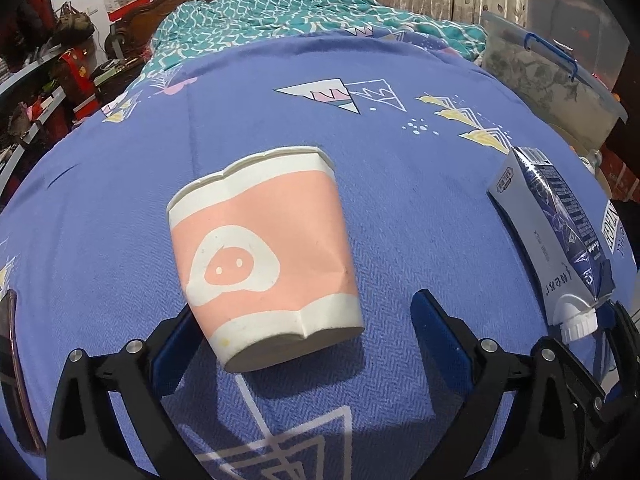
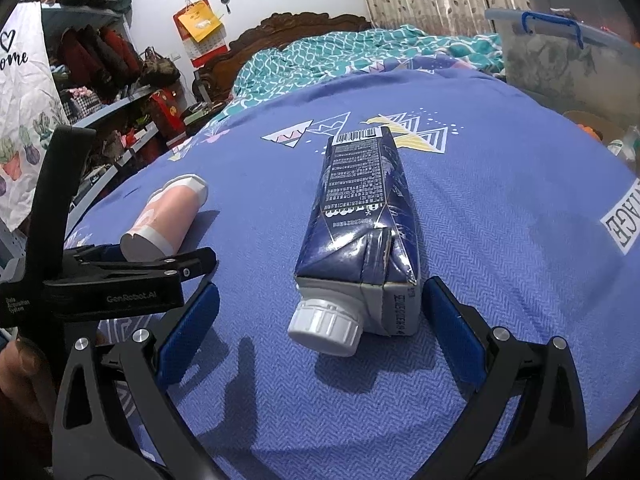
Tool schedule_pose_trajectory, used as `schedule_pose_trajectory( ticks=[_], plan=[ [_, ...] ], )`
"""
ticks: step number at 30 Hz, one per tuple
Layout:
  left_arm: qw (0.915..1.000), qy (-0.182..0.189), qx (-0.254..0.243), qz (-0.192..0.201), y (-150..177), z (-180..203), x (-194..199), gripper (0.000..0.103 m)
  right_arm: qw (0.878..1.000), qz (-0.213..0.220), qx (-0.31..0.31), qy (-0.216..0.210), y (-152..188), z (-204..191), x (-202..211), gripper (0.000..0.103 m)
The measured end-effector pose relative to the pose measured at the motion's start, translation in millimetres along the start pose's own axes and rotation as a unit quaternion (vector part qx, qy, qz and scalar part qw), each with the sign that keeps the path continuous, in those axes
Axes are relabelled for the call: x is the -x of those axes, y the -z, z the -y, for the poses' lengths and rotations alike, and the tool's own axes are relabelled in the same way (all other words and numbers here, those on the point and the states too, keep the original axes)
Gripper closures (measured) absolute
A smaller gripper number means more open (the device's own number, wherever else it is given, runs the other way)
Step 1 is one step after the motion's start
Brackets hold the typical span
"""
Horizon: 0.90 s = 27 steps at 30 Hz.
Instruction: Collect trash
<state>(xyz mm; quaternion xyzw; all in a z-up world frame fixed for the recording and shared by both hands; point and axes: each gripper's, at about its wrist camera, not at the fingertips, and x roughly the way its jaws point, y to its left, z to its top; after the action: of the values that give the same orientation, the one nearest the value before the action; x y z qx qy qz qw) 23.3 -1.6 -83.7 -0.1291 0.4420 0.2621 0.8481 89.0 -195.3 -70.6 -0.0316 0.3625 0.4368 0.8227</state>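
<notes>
A crushed pink and white paper cup (image 1: 264, 256) with a pig face lies on its side on the blue bedspread (image 1: 400, 184). My left gripper (image 1: 304, 344) is open, its blue pads on either side of the cup's base. A dark blue drink carton (image 2: 360, 236) with a white screw cap lies on the bedspread (image 2: 500, 240). My right gripper (image 2: 320, 324) is open, its pads flanking the cap end. The carton also shows in the left wrist view (image 1: 556, 236) at the right, and the cup in the right wrist view (image 2: 164, 220) at the left, behind the left gripper's body.
A clear plastic storage box (image 1: 560, 68) with blue clips stands at the bed's right side. A teal patterned blanket (image 2: 360, 56) is bunched at the carved wooden headboard. Shelves with bags (image 2: 104, 60) line the left wall.
</notes>
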Motion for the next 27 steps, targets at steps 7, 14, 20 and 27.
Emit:
schedule_pose_trajectory(
  ticks=[7, 14, 20, 27],
  plan=[
    [1.0000, 0.003, -0.006, -0.004, 10, -2, 8, 0.009, 1.000, -0.023, 0.005, 0.004, -3, 1, 6, 0.003],
    [0.9995, 0.016, 0.014, 0.023, 12, -19, 34, 0.009, 0.998, 0.020, 0.053, 0.038, -6, -11, 23, 0.003],
    [0.9993, 0.019, 0.014, 0.029, -8, -19, 28, 0.009, 0.999, -0.004, 0.034, 0.036, -13, -5, 10, 0.003],
    [0.9989, -0.007, -0.007, 0.045, -23, -12, 19, 0.035, 0.999, -0.023, 0.011, 0.025, -21, -1, -1, 0.043]
  ],
)
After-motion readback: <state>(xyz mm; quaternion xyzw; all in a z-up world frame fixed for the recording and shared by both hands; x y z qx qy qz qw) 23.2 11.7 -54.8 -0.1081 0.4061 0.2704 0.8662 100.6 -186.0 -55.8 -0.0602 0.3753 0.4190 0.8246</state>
